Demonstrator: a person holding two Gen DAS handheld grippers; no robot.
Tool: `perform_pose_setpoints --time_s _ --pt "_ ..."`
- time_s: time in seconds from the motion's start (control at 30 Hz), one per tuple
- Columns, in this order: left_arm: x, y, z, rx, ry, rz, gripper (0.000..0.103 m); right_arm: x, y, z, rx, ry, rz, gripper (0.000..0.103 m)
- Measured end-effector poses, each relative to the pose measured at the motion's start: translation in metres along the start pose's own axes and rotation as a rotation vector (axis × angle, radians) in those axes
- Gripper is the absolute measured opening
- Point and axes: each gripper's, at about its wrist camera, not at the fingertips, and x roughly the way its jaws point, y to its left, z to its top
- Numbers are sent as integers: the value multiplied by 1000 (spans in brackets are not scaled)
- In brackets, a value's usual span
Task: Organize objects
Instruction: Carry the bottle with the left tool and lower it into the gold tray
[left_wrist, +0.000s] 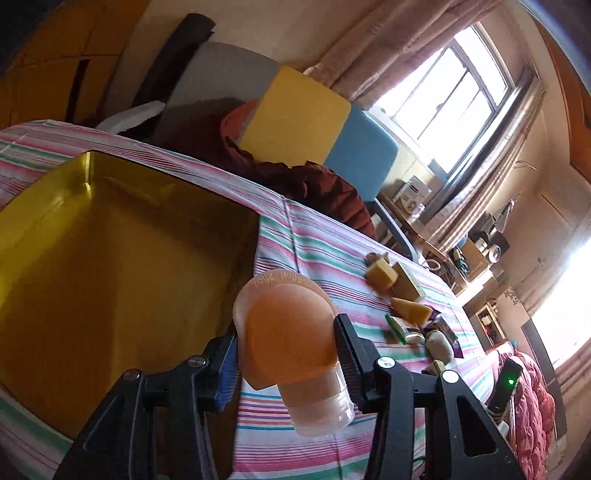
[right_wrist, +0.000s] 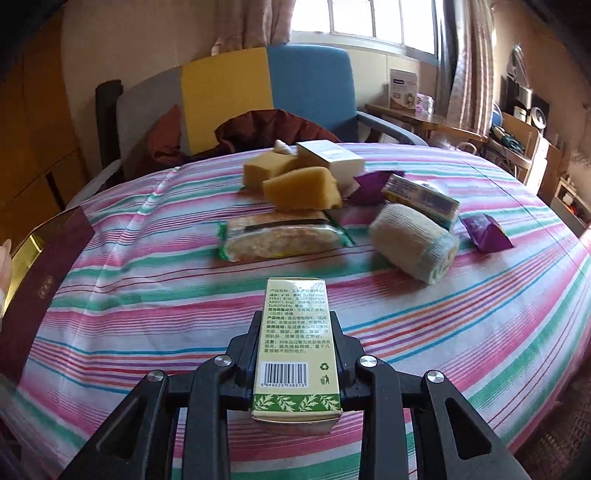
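Clamped in your left tool (left_wrist: 288, 350) sits an orange squeeze bottle (left_wrist: 286, 328), beside the gold box (left_wrist: 110, 236) — likely its destination — while your right tool (right_wrist: 295, 354) grips a green carton (right_wrist: 295, 343) above the striped table (right_wrist: 443, 332).

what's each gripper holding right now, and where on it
Left gripper: orange squeeze bottle, pinched across its soft body, clear cap end nearest the camera. Right gripper: green carton, clamped on its long sides.
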Motion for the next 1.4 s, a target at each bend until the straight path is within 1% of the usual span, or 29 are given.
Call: perform_pose_setpoints --time_s 0.1,0.17,0.27,0.47,0.6,0.7,0.83,0.9,0.93,0.97,1.07,1.2,1.4 --pt "-6 25 7 -39 -8 54 48 -13 29 8 -84 -42 53 30" --pt "-6 39 13 -48 -1 101 48 -23 49 13 -136 -72 97 30" --pt "-11 59 17 -71 -13 166 48 -38 75 19 -202 -108 164 30" --pt "-28 103 26 -104 -39 327 49 -56 130 26 -315 -135 308 30" --pt "-40 129 28 -161 -55 372 49 -64 164 26 -368 -144 401 30" --pt "-45 141 29 -185 -61 410 51 -70 189 24 -418 -151 460 30" --pt "-52 152 32 -225 -79 421 52 -71 216 24 -460 -128 538 30" --pt "-56 155 33 -242 -88 444 56 -69 229 24 -467 -111 571 30" --pt "-58 156 34 -250 -91 448 56 -67 235 24 -471 -100 588 30" --pt "-62 158 35 -269 -100 437 56 -65 242 24 -478 -88 598 30" --pt "-75 162 38 -338 -146 410 57 -59 261 22 -500 -51 622 30" --pt "-91 160 40 -386 -191 440 60 -48 285 19 -520 10 661 30" --pt "-100 157 46 -403 -198 462 61 -30 320 14 -565 63 671 30"
